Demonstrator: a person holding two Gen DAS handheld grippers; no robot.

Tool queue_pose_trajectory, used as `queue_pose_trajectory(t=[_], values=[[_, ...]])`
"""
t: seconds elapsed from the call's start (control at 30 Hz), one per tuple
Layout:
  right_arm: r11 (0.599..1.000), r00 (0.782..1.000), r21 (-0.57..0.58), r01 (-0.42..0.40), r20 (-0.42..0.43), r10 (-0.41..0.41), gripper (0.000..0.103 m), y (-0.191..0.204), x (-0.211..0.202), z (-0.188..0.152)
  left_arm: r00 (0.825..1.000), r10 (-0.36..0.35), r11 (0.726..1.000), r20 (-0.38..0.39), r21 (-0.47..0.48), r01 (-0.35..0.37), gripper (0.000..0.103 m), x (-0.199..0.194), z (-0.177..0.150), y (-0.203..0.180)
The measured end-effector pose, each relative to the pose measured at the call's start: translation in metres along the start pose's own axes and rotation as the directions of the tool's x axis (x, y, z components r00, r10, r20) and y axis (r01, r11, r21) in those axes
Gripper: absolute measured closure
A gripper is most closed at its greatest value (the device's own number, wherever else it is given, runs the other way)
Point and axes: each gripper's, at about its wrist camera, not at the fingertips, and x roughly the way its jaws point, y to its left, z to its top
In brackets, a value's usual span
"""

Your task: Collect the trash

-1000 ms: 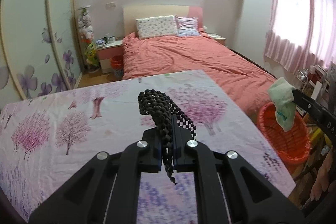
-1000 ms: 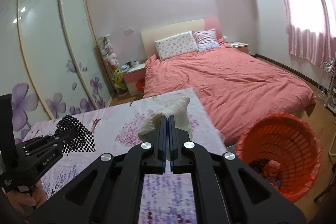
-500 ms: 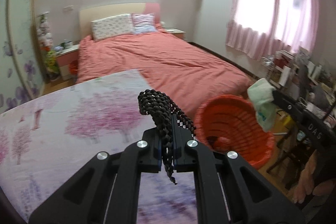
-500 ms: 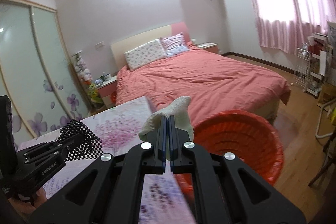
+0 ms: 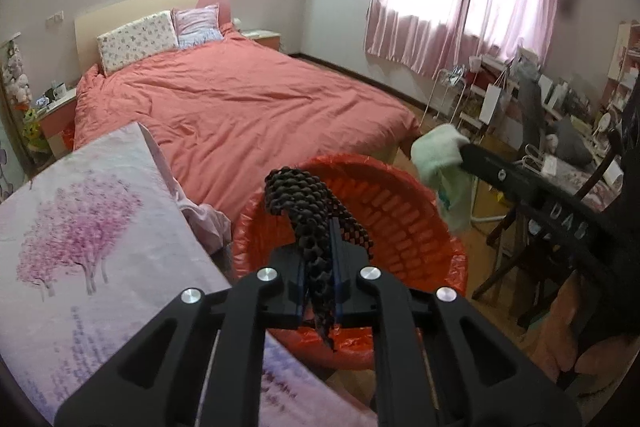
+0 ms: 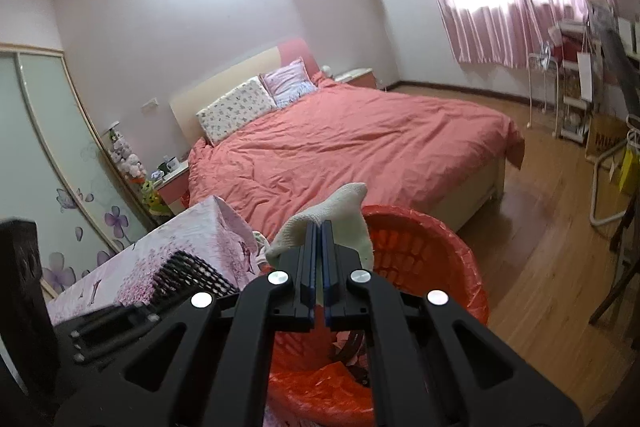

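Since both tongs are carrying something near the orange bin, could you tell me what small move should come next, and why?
Probably let the left tongs finish opening. Their jaws are already parting, the black checkered cloth between them hangs over the orange bin, and it should fall in. The right tongs grip the white sock beside it and can follow.

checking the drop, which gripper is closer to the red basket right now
Left, narrowly. The left gripper hangs over the red basket mouth, jaws opening around the black checkered piece. The right gripper, shut on the pale sock, reaches its near rim.
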Motion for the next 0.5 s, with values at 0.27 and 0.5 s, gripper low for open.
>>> queue_pose_trajectory(t=[0.27, 0.5], values=[[1.0, 0.998, 0.019, 0.007, -0.067, -0.006, 0.063, -0.017, 0.014, -0.011, 0.996, 0.053, 0.997, -0.071, -0.059, -0.057, 0.058, 0.029, -0.012, 0.026], [0.992, 0.994, -0.074, 0.1, 0.058, -0.096, 0.019, 0.002, -0.037, -0.016, 0.988, 0.153, 0.988, 0.033, -0.03, -0.152, 0.042, -0.03, -0.029, 0.045]])
